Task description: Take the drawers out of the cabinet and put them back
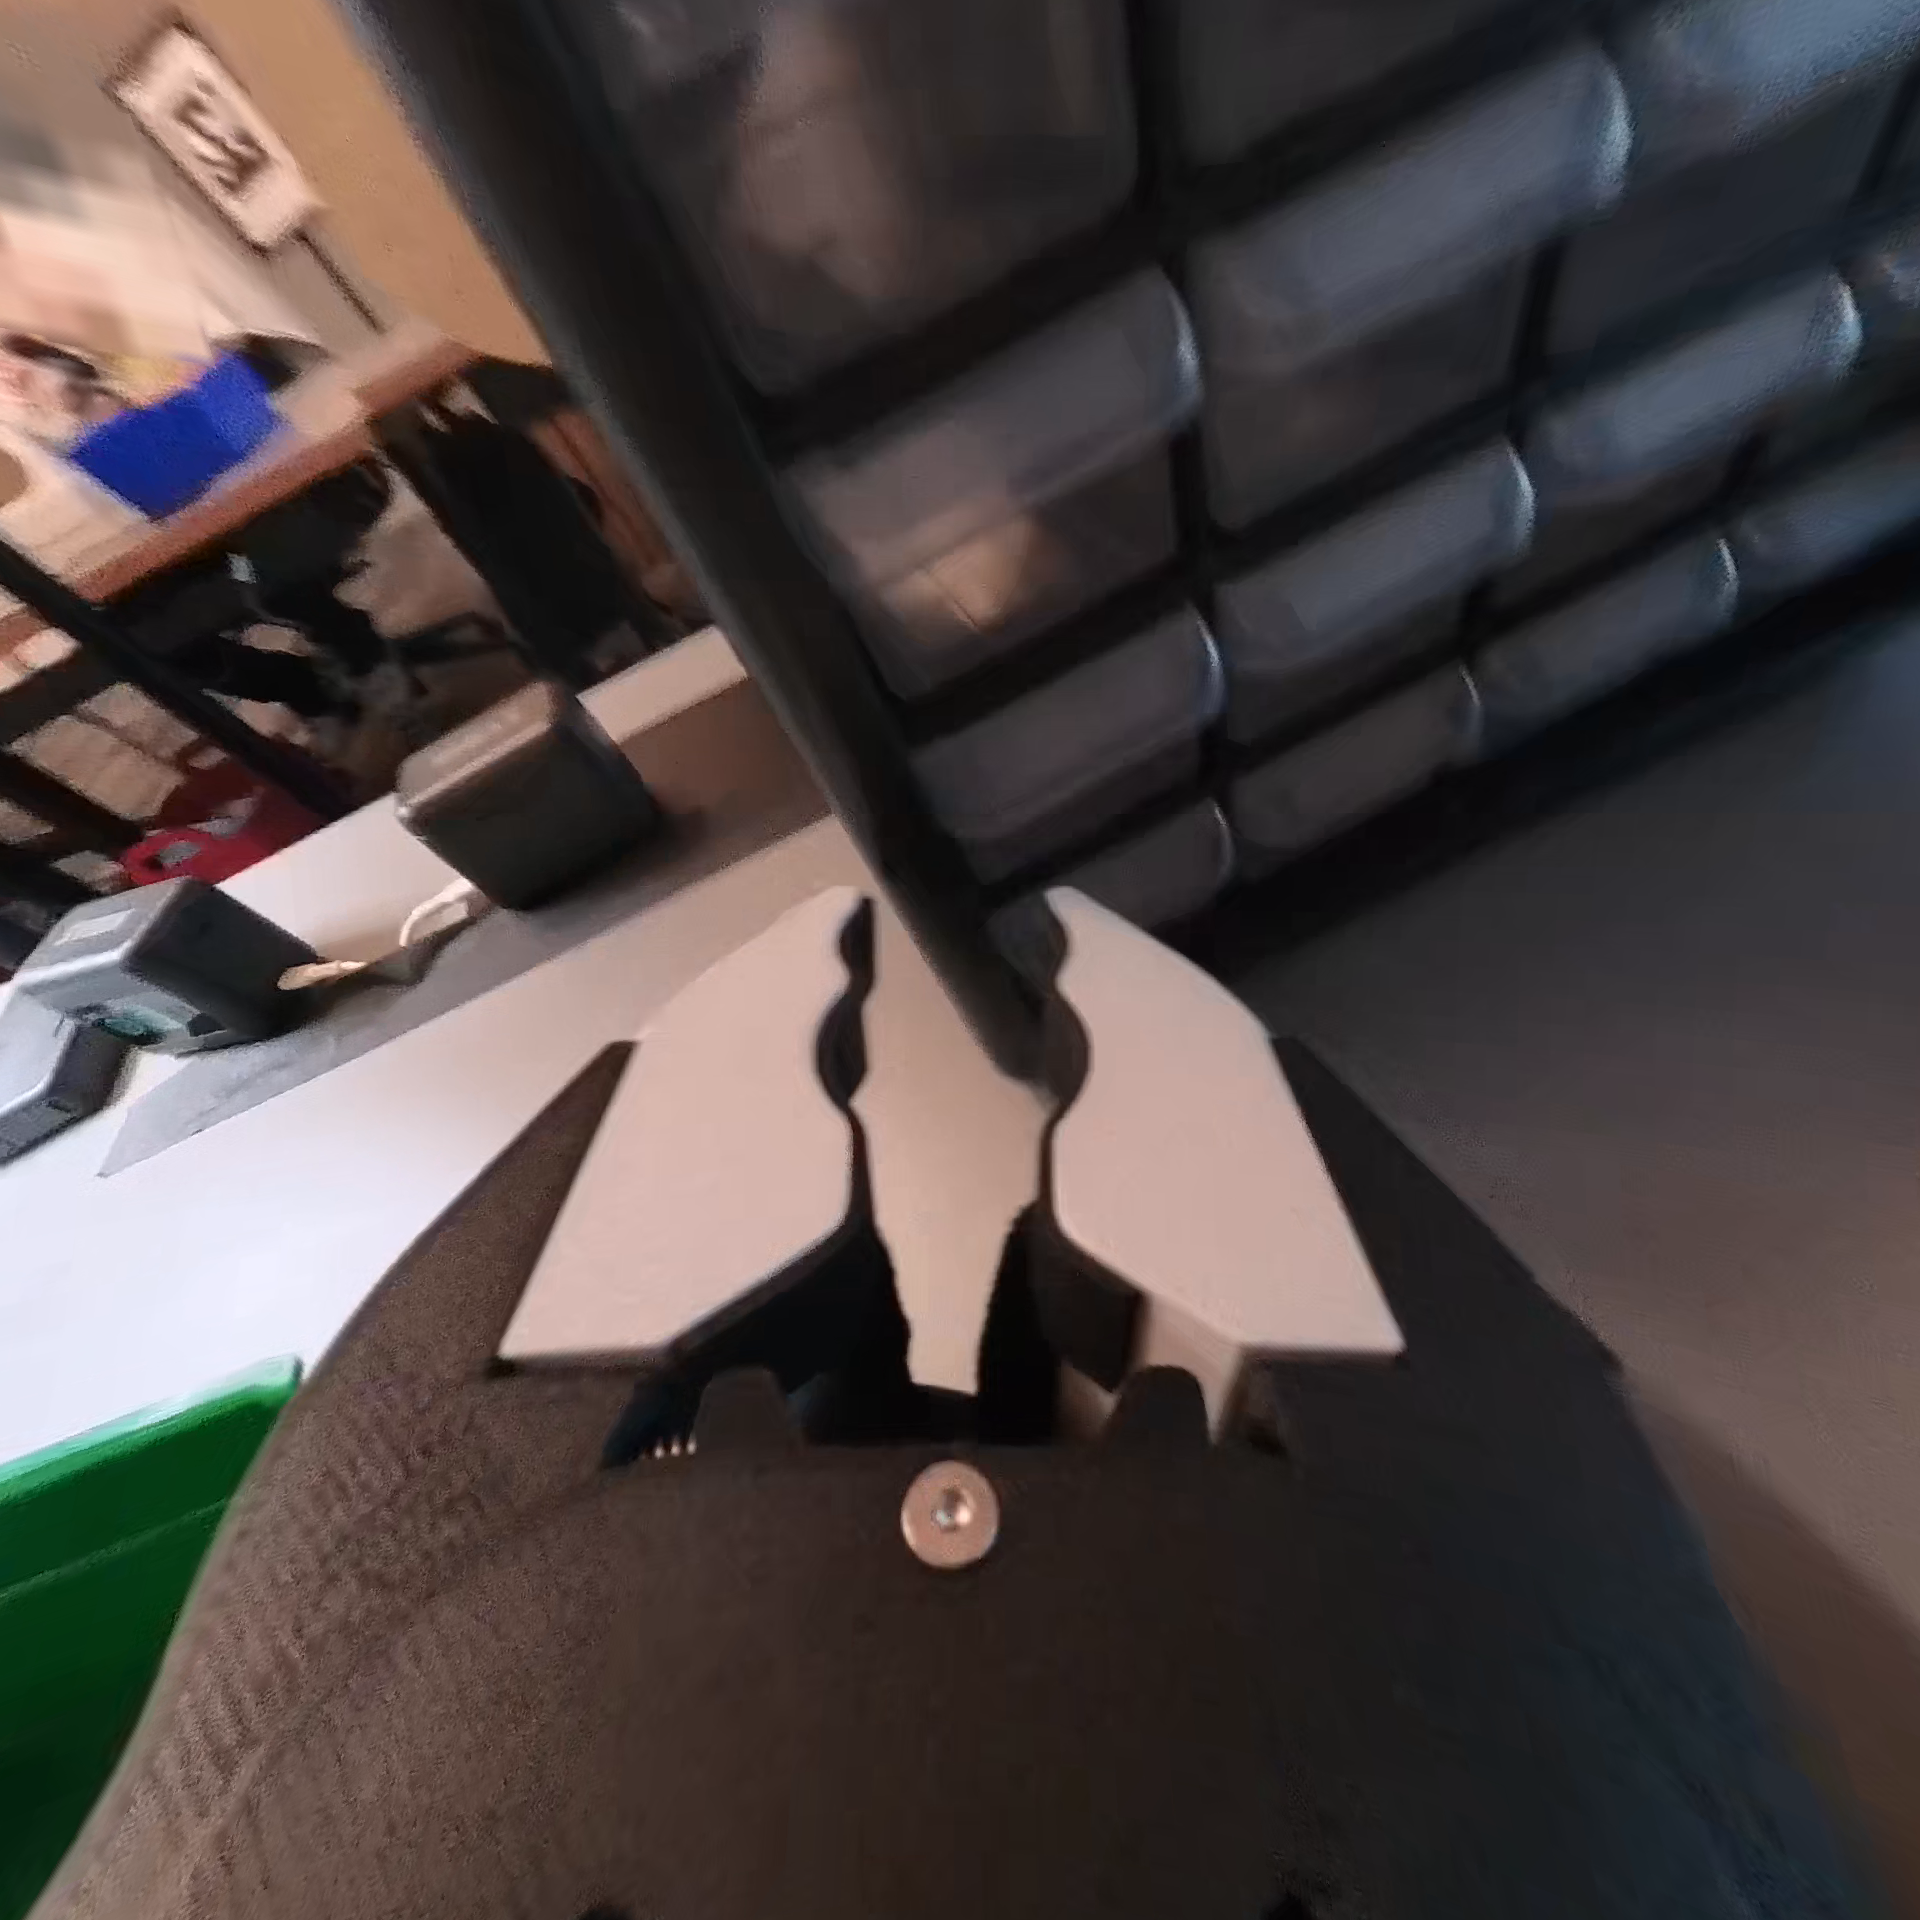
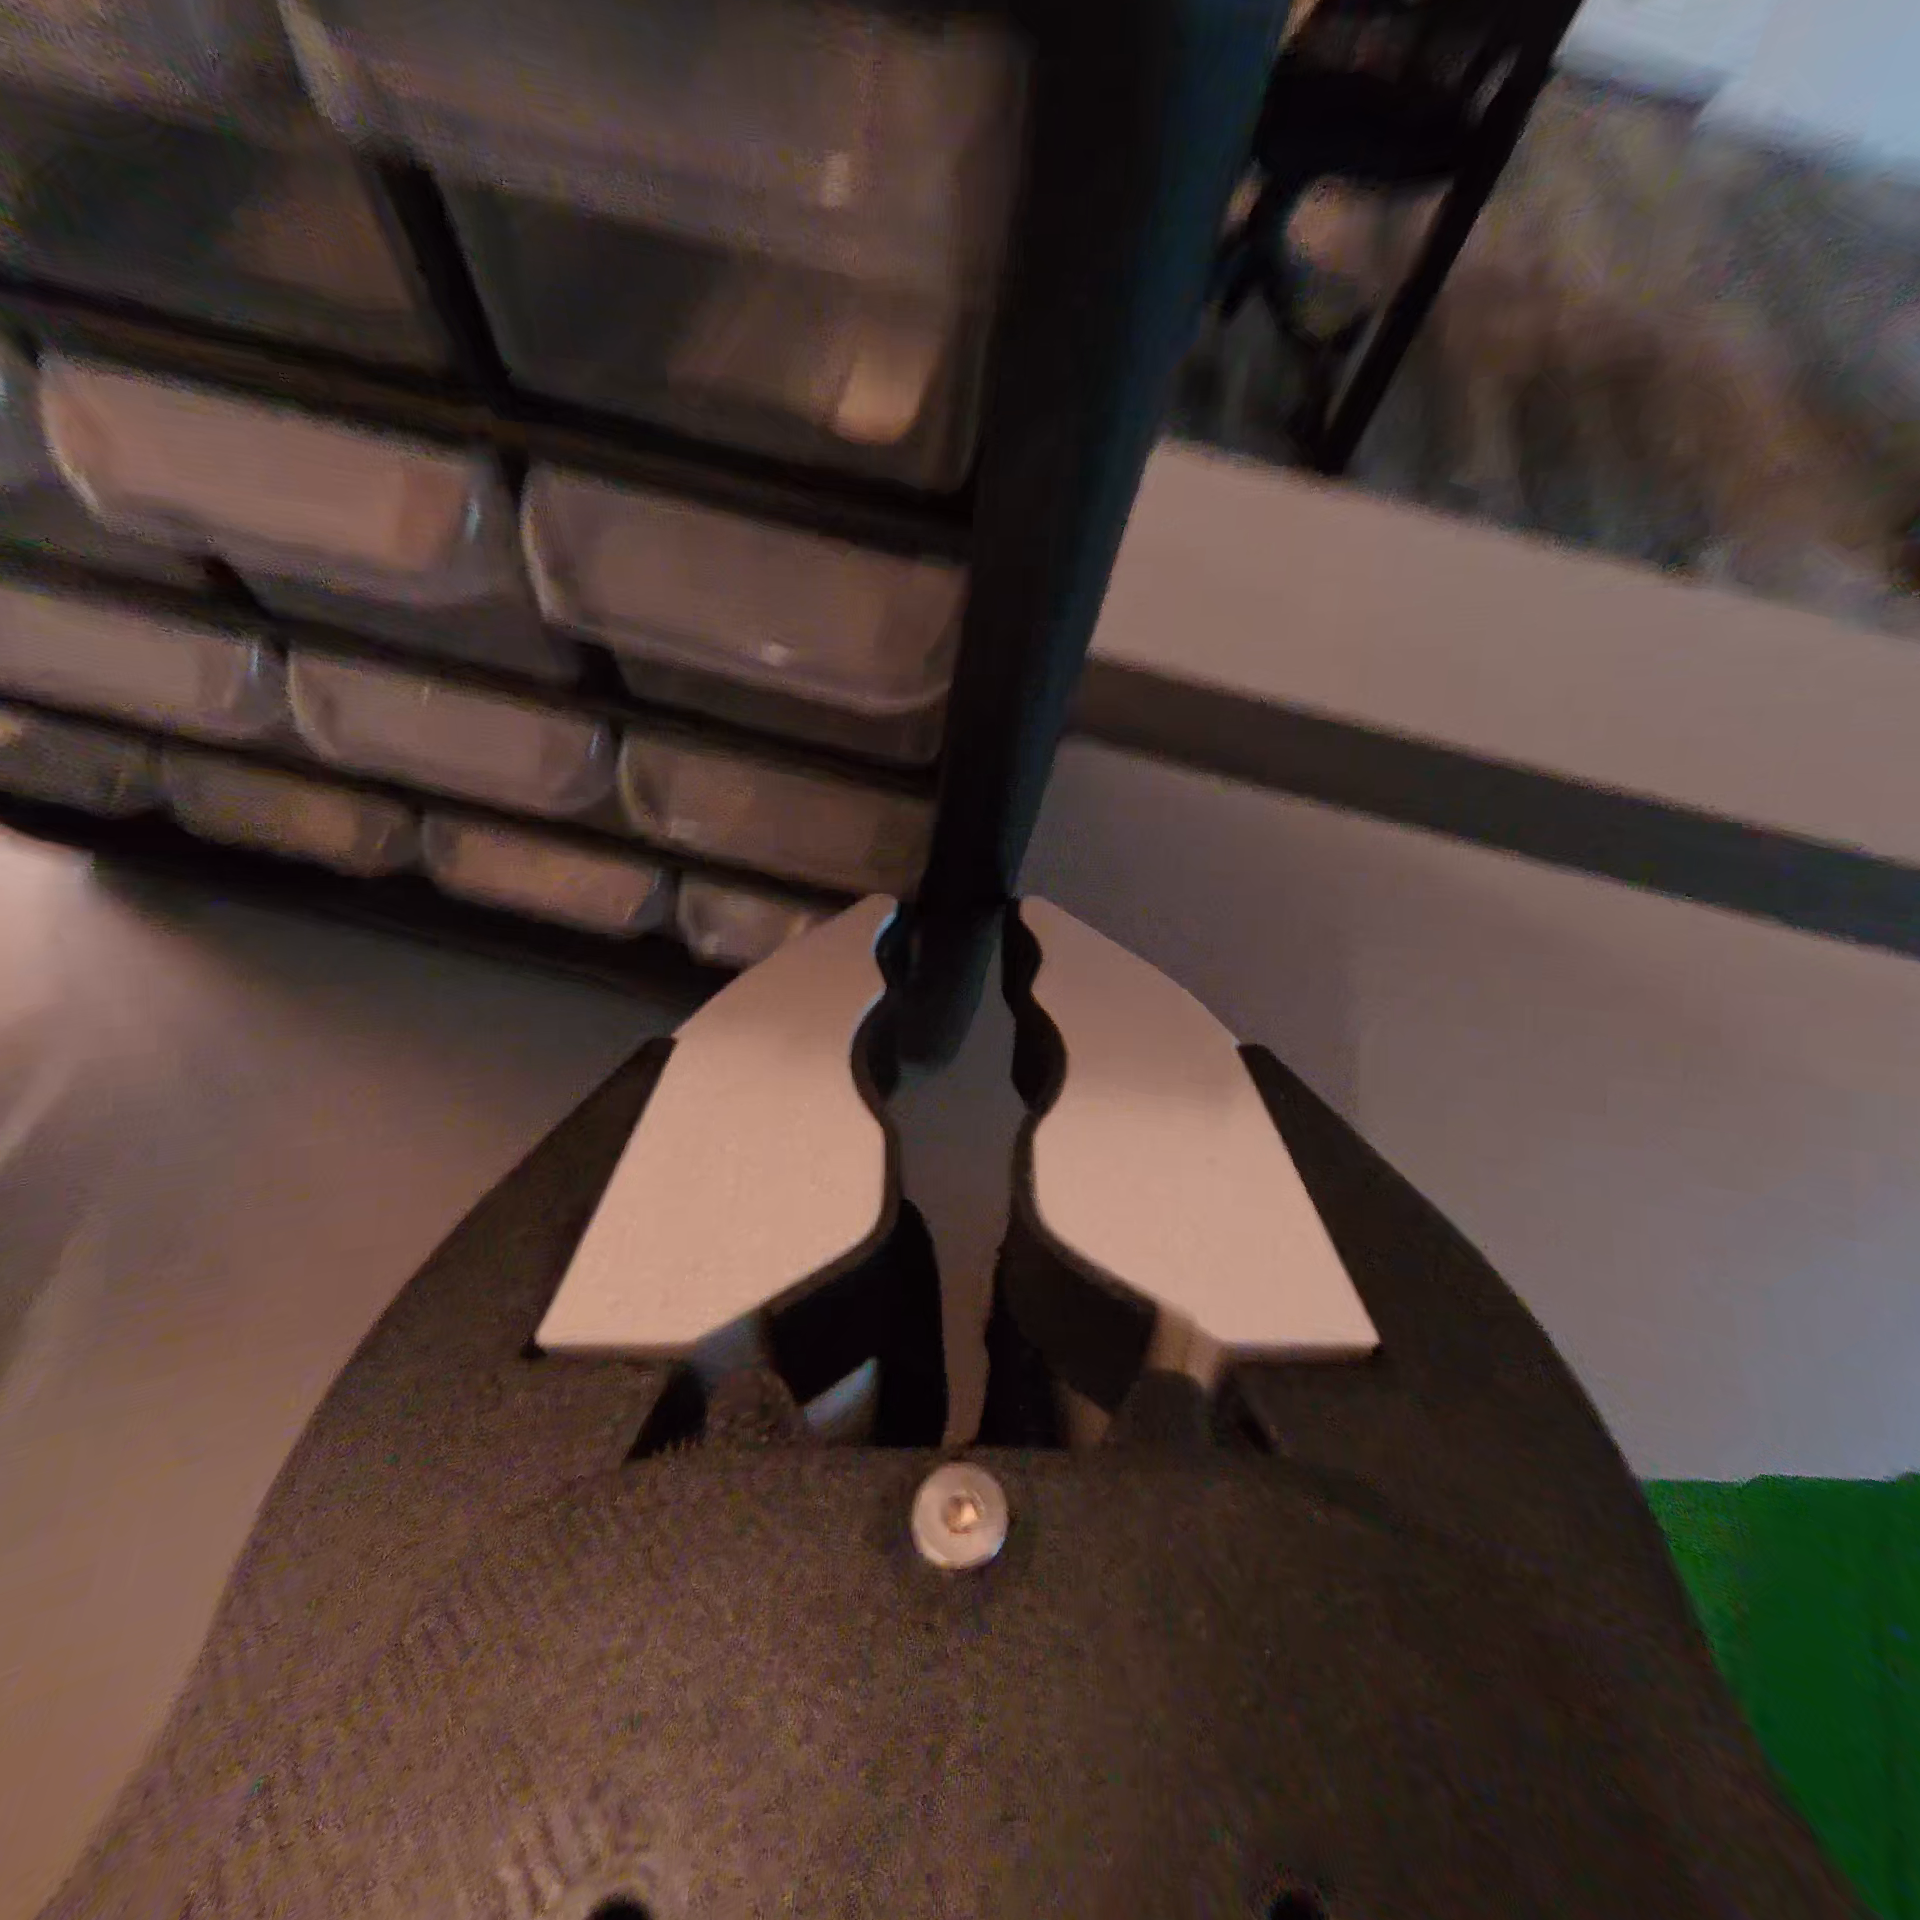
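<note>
A black cabinet (image 1: 665,416) with rows of several small clear drawers (image 1: 997,499) stands on a grey mat. All drawers in view sit pushed in. My left gripper (image 1: 956,914) is closed on the cabinet's left front edge near its bottom corner. In the right wrist view the cabinet's right front edge (image 2: 1081,416) runs down between my right gripper's (image 2: 951,914) fingers, which are closed on it near the base. The drawers (image 2: 727,613) lie to its left. Both views are motion-blurred.
A black box (image 1: 530,800) and a grey device (image 1: 156,977) sit on the white table (image 1: 260,1195) left of the cabinet. A green object (image 1: 104,1558) is at the near left, and green also shows at the near right (image 2: 1787,1662). Shelving stands behind.
</note>
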{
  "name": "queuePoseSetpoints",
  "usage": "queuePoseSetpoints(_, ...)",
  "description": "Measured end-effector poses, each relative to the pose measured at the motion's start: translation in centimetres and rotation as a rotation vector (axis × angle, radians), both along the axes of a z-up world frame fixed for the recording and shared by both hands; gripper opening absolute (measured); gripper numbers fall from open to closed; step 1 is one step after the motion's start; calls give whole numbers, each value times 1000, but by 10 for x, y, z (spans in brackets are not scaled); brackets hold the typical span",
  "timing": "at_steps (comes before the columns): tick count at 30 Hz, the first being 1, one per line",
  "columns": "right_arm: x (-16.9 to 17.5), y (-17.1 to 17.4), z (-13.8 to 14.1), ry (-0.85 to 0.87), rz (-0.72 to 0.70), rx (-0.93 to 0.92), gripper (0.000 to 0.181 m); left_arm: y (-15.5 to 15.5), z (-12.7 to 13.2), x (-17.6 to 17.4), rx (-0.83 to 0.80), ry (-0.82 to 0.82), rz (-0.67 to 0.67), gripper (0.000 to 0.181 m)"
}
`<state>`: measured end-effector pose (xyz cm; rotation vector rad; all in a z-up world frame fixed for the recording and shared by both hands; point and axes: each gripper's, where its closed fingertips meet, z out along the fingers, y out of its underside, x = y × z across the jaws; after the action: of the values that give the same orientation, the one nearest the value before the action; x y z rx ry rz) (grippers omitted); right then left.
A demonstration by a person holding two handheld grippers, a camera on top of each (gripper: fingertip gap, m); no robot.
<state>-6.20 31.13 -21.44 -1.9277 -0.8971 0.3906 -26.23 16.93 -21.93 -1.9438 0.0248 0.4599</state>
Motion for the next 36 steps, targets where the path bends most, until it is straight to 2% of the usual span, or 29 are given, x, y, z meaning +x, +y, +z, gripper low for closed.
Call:
queuePoseSetpoints(2, 0, -16, -16, -46, 59, -158, 46, -17, 10, 5, 13, 44, -36, 47)
queuePoseSetpoints(4, 2, -30, -6, 7, 100, -184, 66, -41, 30, 21, 70, 48, -103, 50)
queuePoseSetpoints(7, 10, -60, 18, 3, 173, -187, 64, -87, 59, 46, 95, 65, -188, 52)
queuePoseSetpoints(10, 26, -102, 49, -57, 273, -135, 64, -136, 107, 77, 195, 58, -249, 52)
queuePoseSetpoints(13, 62, -149, 74, -131, 336, -31, 64, -196, 149, 110, 296, 73, -310, 52)
queuePoseSetpoints(15, 106, -166, 81, -191, 271, 74, 64, -243, 167, 111, 361, 169, -250, 52)
queuePoseSetpoints(17, 157, -176, 78, -187, 147, 124, 61, -292, 171, 94, 415, 248, -100, 47)
queuePoseSetpoints(19, 202, -189, 60, -101, 43, 52, 61, -337, 154, 66, 396, 248, 42, 42)
queuePoseSetpoints(20, 221, -194, 46, -52, -2, 14, 62, -348, 148, 55, 385, 239, 55, 39)
queuePoseSetpoints(23, 262, -195, 3, -29, -117, -26, 63, -363, 146, 27, 442, 110, 125, 48)
queuePoseSetpoints(25, 273, -177, 0, -86, -192, 0, 67, -366, 162, 35, 566, 91, 85, 49)
queuePoseSetpoints(27, 257, -181, 1, -48, -120, -14, 55, -370, 180, 45, 714, 78, 55, 40)
queuePoseSetpoints(29, 242, -192, -8, -56, -46, -50, 44, -368, 180, 45, 745, 72, 51, 37)
queuePoseSetpoints(31, 246, -185, -16, -144, -92, 5, 16, -367, 175, 37, 750, 70, 98, 37)
queuePoseSetpoints(32, 247, -183, -16, -175, -99, 47, 10, -367, 172, 33, 751, 66, 114, 37)
queuePoseSetpoints(36, 232, -191, -16, -207, -46, 90, 12, -361, 175, 43, 780, 52, 69, 35)
